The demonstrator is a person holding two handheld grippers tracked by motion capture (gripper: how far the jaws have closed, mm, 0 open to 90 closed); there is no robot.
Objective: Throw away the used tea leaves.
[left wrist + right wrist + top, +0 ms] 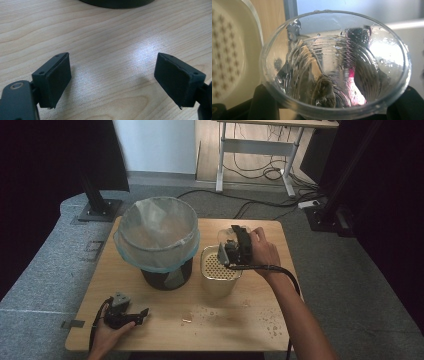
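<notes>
left claw (141, 312): near-left corner of the light wooden desk (250, 320), held low in the person's left hand (107, 332); jaws spread wide apart, nothing between them, bare wood under them in the left gripper view.
bin: black round bin (167, 277) lined with a translucent pale blue bag (157, 232), back-left of desk, mouth open upward; left claw well apart from it.
strainer tub: cream plastic container with a perforated insert (218, 268), just right of the bin, near desk centre.
droplets: wet spots (272, 327) on the desk in front of and right of the tub.
right claw (231, 251): raised over the tub's far-right edge in the right hand (264, 252); jaws clamped on the clear ribbed plastic cup (334, 65).
cup: tipped on its side, mouth facing the right gripper camera, wet inside, dark soggy lump (324, 92) near the bottom; perforated insert beside it at left in the right gripper view.
</notes>
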